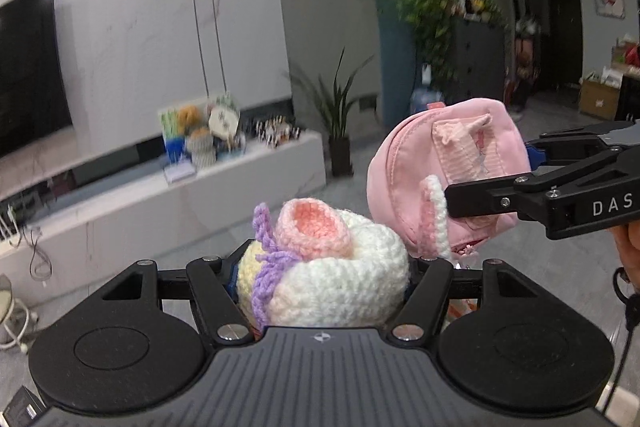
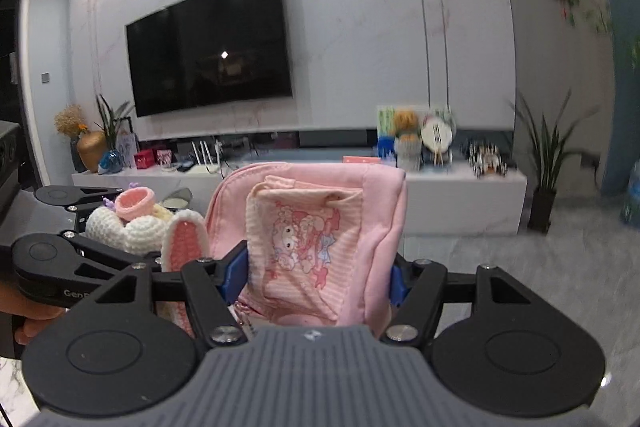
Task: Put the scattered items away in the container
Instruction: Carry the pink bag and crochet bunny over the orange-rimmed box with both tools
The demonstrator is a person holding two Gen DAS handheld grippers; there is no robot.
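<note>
My left gripper (image 1: 320, 283) is shut on a white crocheted bunny toy (image 1: 332, 275) with pink ears and a purple bow, held up in the air. My right gripper (image 2: 318, 275) is shut on a pink fabric pouch (image 2: 320, 227) with a cartoon print on its front pocket, also lifted. In the left wrist view the pouch (image 1: 444, 167) hangs at the right with the right gripper (image 1: 496, 183) clamped on it; one bunny ear (image 1: 434, 219) touches the pouch. In the right wrist view the toy (image 2: 136, 223) sits just left of the pouch, in the left gripper (image 2: 120, 239).
A white TV bench (image 2: 460, 195) with ornaments runs along the wall under a black TV (image 2: 208, 47). A potted plant (image 2: 548, 163) stands on the grey floor at the right. Another plant (image 1: 340, 115) and a dark cabinet (image 1: 476, 63) show in the left wrist view.
</note>
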